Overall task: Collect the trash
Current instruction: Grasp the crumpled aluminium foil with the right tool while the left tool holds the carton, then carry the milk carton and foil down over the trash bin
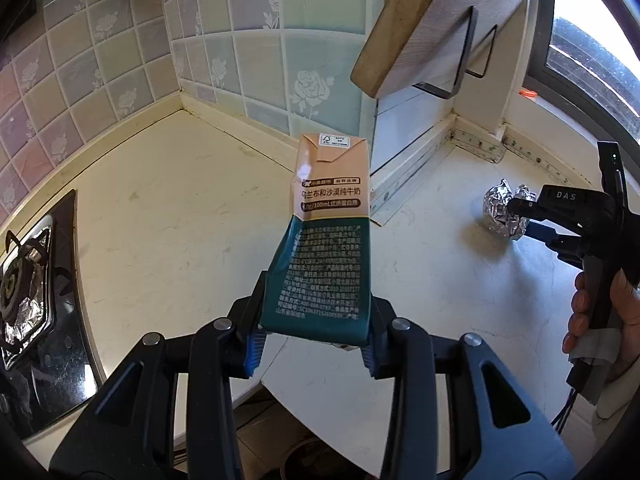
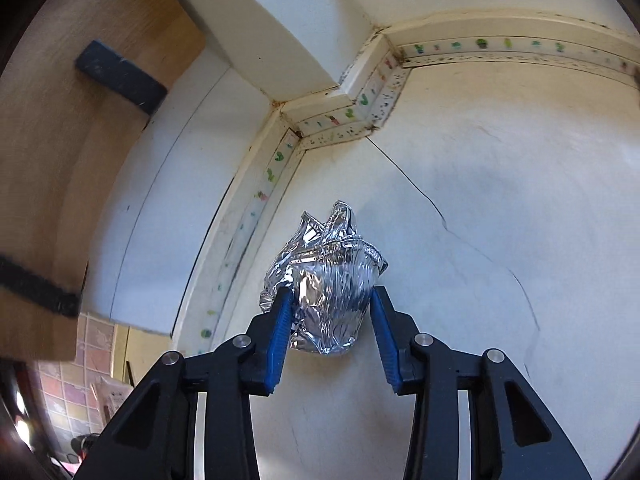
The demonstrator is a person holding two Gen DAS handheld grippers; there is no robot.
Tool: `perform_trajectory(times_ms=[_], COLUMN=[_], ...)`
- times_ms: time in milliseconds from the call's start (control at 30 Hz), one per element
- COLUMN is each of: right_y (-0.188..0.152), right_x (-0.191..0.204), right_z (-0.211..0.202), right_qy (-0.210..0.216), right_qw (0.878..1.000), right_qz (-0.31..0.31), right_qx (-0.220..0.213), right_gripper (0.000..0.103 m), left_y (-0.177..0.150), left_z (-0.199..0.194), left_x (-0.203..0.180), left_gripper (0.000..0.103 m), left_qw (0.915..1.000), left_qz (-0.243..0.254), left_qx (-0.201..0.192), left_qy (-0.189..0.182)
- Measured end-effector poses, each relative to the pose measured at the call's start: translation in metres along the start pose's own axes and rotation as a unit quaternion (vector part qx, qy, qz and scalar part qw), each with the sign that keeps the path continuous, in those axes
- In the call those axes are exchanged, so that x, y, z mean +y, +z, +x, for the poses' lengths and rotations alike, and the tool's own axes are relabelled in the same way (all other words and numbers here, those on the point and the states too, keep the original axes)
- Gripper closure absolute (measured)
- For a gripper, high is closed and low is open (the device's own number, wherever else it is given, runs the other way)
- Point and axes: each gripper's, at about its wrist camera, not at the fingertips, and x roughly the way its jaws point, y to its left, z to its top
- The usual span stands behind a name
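I'm looking at a cream table (image 1: 168, 216) in a kitchen corner, backed by pastel rose-patterned wall tiles (image 1: 100, 40), with a gas hob (image 1: 28, 280) at left, a wooden cutting board (image 1: 424, 20) racked on the wall, and daylight through a window (image 1: 592, 40) at right.

Black linkage arms with silver rivets; blue ribbed fingers (image 2: 280, 332); "DAS" lettering.
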Motion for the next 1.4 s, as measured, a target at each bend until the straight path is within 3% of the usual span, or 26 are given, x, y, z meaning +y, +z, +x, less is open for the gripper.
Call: perform_trajectory(times_ms=[267, 567, 767, 1033, 1400], right_y=[-0.088, -0.235, -0.338, -0.420, -0.477], right_x=[-0.001, 0.019, 0.047, 0.069, 0.042], right_z=[-0.096, -0.196, -0.243, -0.260, -0.254], right_qy=[-0.001, -0.034, -0.068, -0.099, -0.102], right_qw=[0.998, 0.993, 0.991, 0.991, 0.994], right_qz=[0.041, 0.062, 0.043, 0.009, 0.007], right_qx=[-0.041, -0.096, -0.107, -0.085, -0.044], right_gripper=[0.065, 0.065, 0.065, 0.065, 0.065], left_y=[-0.031, -0.078, -0.110, -0.151, -0.211], left_z=[-0.051, -0.104, -0.121, -0.138, -0.135], left_x=[0.007, 0.029, 0.035, 0.040, 0.041], left_gripper=[0.069, 0.069, 0.069, 0.069, 0.069], left_qw=[0.9926, 0.9637, 0.9442, 0.9302, 0.9279], left_qz=[0.074, 0.156, 0.198, 0.227, 0.244], left_qx=[0.001, 0.000, 0.018, 0.038, 0.088], left_qy=[-0.096, -0.217, -0.263, -0.286, -0.268])
